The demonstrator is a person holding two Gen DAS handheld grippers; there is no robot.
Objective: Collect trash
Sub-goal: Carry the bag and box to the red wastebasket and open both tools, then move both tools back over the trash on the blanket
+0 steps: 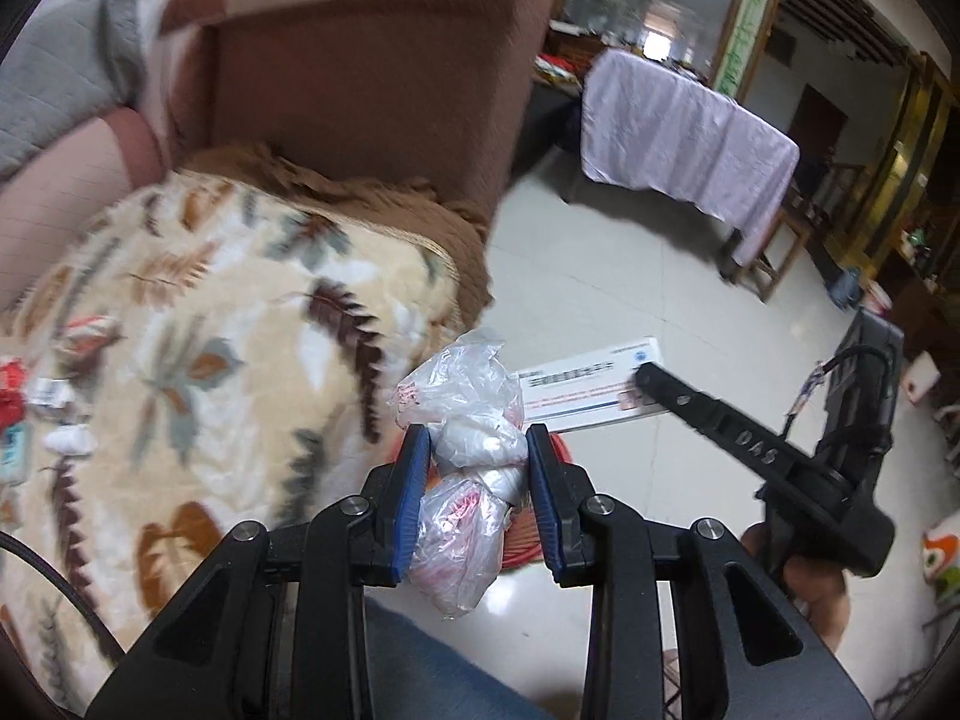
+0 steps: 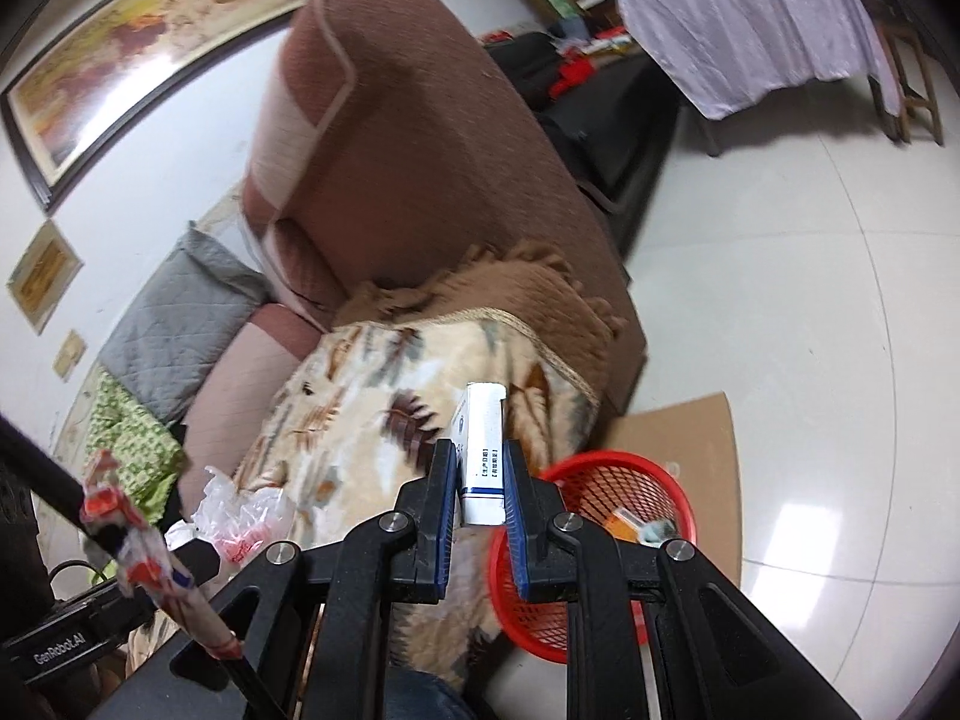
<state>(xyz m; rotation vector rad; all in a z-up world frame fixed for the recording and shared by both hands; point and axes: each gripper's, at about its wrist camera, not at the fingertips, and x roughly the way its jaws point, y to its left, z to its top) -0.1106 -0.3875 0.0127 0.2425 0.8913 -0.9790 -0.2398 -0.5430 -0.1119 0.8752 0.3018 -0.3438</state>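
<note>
My left gripper is shut on a crumpled clear plastic bag with red print, held in the air off the sofa's edge. In the same view the right gripper reaches in from the right, shut on a white carton. The right wrist view shows that gripper clamped on the white carton, held upright beside the red mesh basket on the floor. The basket holds a few scraps. The plastic bag and left gripper show at the lower left there.
A leaf-print blanket covers the brown sofa, with small wrappers lying at its far left. A cardboard sheet lies under the basket on the tiled floor. A cloth-covered table stands further back.
</note>
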